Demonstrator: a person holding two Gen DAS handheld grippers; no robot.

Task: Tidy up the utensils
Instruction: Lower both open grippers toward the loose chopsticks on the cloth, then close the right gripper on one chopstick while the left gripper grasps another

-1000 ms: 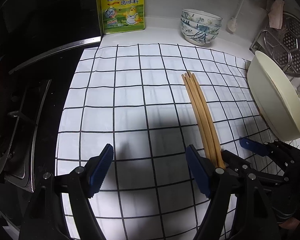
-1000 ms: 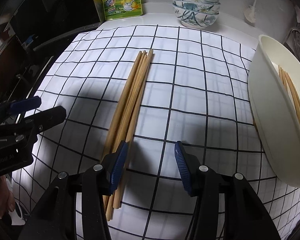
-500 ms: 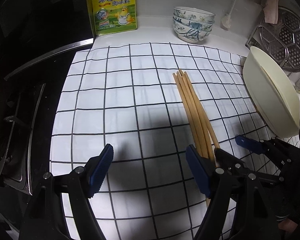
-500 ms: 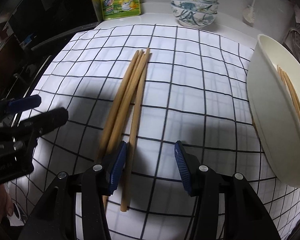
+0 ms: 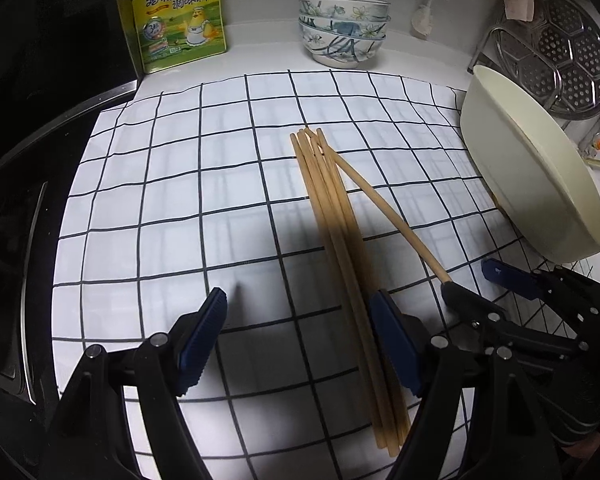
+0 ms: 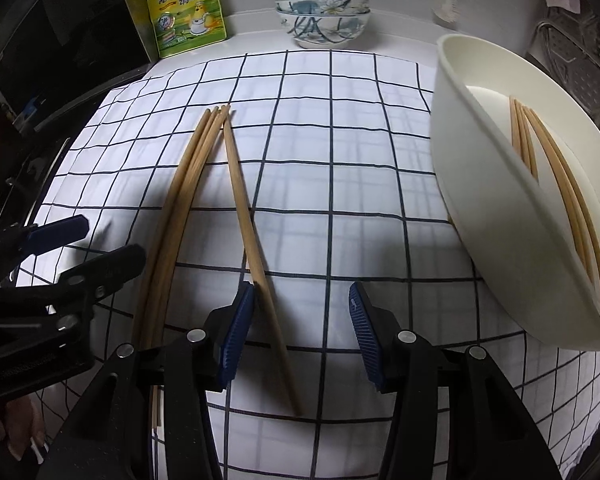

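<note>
A checked cloth (image 5: 180,216) covers the bench, and a cream bowl (image 6: 500,208) with some chopsticks inside leans to the right of the right gripper (image 6: 300,320). The chopstick bundle (image 5: 340,248) lies on the cloth beside the right finger of the left gripper (image 5: 300,332), whose fingers are wide apart and hold nothing. One chopstick (image 6: 252,240) is splayed out from the bundle and touches the left finger (image 6: 236,336) of the right gripper, also spread apart.

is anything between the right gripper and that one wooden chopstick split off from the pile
Nothing visible. The single separated wooden chopstick already lies between the open fingers of the right gripper, against its left finger's blue pad. The remaining bundle of wooden chopsticks lies outside that finger, on the checked cloth.
</note>
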